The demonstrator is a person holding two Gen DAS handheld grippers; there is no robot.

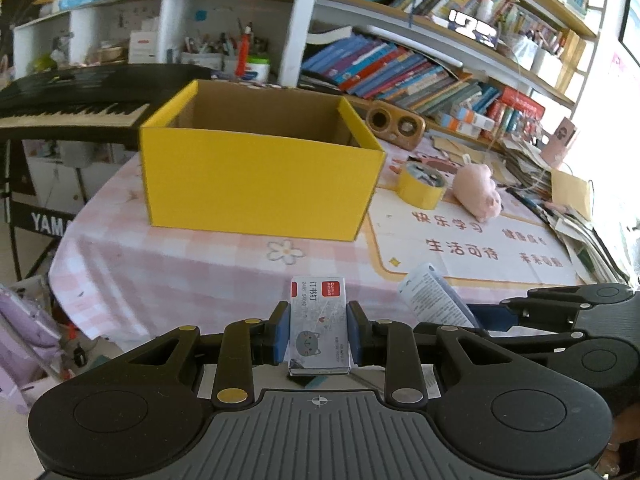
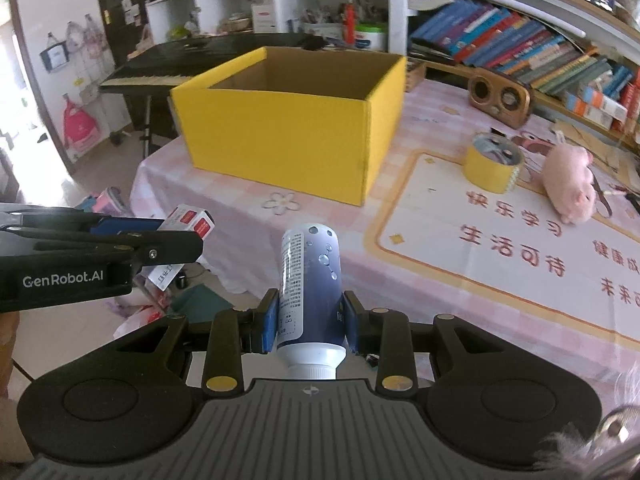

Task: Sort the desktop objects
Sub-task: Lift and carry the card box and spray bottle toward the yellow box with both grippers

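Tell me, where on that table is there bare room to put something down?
The pink checked cloth in front of the yellow box is bare. So is the printed mat, up to the yellow tape roll and pink plush toy at its far edge. The far right is crowded: paper stacks and a wooden speaker.

Box point(image 1: 256, 184) on table point(image 1: 160, 264); tape roll point(image 1: 422, 185) right of box, plush toy point(image 1: 478, 192) beside roll; keyboard point(image 1: 72, 112) behind-left.

Bare tablecloth point(image 2: 320, 240) ahead — only the yellow box point(image 2: 288, 136) blocks, its top open.
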